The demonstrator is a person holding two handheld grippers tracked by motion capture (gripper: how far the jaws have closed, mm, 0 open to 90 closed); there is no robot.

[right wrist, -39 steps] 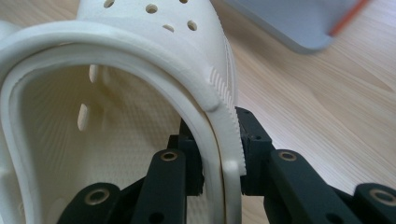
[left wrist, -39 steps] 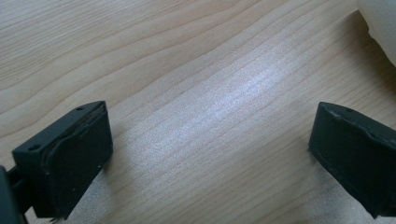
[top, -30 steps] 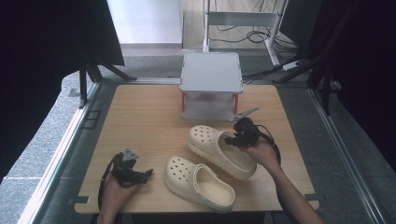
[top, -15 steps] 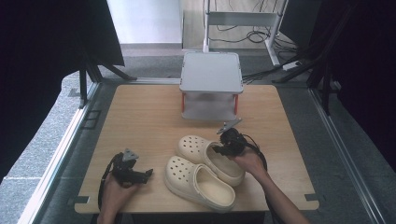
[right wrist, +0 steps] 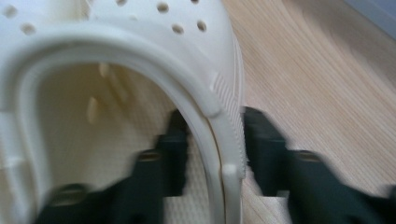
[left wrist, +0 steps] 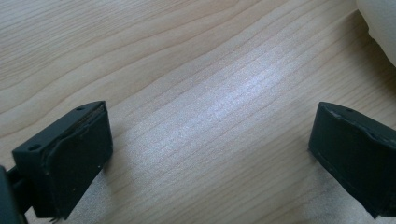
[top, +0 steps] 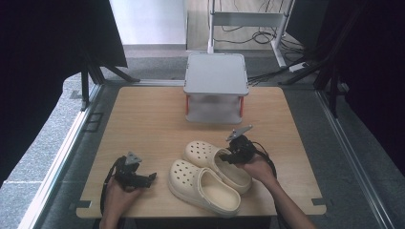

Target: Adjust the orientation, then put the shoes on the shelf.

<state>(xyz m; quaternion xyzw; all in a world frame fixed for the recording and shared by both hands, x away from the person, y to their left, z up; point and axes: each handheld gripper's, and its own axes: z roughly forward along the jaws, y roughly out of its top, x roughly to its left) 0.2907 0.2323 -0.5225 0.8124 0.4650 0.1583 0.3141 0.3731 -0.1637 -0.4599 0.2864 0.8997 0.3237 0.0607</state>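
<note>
Right clog dragged in toward the near-left, now parked beside its mate; right gripper's jaws have just been opening.

Right clog (top: 217, 160) sits mid-table, its near-left side just beside the left clog (top: 203, 186), both well clear of the grey box (top: 216, 88) at the far edge. Foam clogs look light and rubbery, so I'd expect the wall to flex under a pinch; the side rim by the opening is the obvious hold (the ribbed outer band there should resist slipping). Right gripper (right wrist: 212, 154) is part open and straddles that rim, one jaw inside the shoe, one outside; small gaps show on both sides, so I read no real clamp. Left gripper (left wrist: 210, 154) rests wide open over bare table (top: 143, 119) at near left, with nothing between the jaws.
</note>
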